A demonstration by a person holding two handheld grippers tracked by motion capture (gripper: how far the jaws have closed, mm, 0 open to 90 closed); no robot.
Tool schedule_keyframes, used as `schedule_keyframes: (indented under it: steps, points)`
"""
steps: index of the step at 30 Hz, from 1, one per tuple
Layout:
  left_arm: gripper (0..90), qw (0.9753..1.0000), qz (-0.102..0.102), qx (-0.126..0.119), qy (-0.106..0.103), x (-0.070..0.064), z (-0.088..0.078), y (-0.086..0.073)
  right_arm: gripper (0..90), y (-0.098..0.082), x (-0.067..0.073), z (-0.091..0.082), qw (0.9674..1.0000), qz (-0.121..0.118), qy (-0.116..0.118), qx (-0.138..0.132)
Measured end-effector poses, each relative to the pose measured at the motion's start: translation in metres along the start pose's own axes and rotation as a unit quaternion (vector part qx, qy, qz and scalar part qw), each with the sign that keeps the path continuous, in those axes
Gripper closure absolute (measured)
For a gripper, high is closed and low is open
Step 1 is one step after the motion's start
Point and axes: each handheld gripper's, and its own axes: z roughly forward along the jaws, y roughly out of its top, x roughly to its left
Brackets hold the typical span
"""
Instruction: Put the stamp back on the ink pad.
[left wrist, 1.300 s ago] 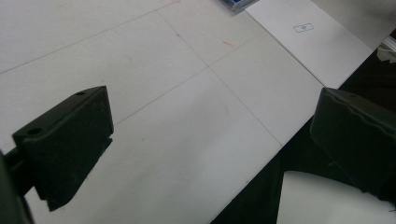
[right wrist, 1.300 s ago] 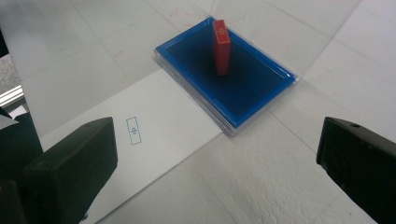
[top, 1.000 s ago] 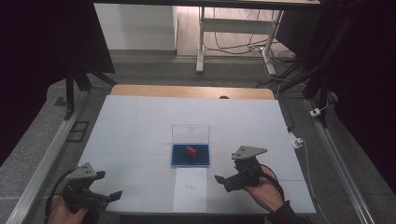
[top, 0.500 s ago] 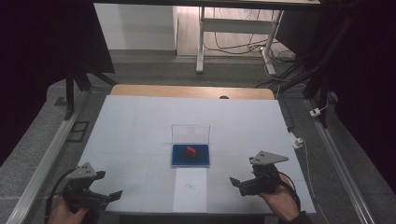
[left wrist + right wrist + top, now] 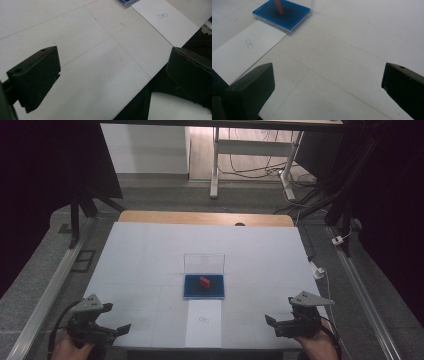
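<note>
The red block (image 5: 204, 281) lies on the blue tray (image 5: 192, 291) of a clear-lidded case, whose lid (image 5: 203, 262) stands upright at the far edge, in the middle of the table. It sits well apart from both grippers, between them and farther from the person. The left gripper (image 5: 119, 329) is held at the near left corner, jaws spread wide with nothing between them. The right gripper (image 5: 270, 321) is at the near right corner, jaws likewise wide apart and empty; in the right gripper view the tray (image 5: 294, 16) lies ahead and to the left. A white paper sheet (image 5: 203, 324) with a small printed mark lies just before the tray, touching it. The table (image 5: 140, 255) is covered in white, with a wooden strip at its far edge, and cables trail over a grey floor beyond. Compared with a second ago, the right gripper has drawn back from beside the tray to the near right corner; the left one is unmoved.
</note>
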Motion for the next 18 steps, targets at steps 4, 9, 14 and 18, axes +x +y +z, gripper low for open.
schedule_keyframes:
  steps: [4, 9, 14, 18]
  points:
    - [0.0, 1.0, -0.001, -0.001, 0.0, 0.0, 0.0, 0.0, 0.0, -0.008, -0.005, -0.008, 0.9998, 0.018, -0.007, 0.0]
    - [0.0, 1.0, -0.002, -0.001, -0.001, 0.0, -0.001, -0.001, 0.0, -0.018, -0.009, -0.015, 0.9992, 0.037, -0.012, 0.006]
    - [0.0, 1.0, -0.001, 0.0, 0.001, 0.0, 0.0, -0.001, 0.0, -0.022, -0.012, -0.019, 0.9988, 0.047, -0.013, 0.009]
    - [0.0, 1.0, -0.002, -0.001, 0.001, 0.0, 0.0, 0.0, 0.0, -0.023, -0.013, -0.019, 0.9985, 0.053, -0.012, 0.012]
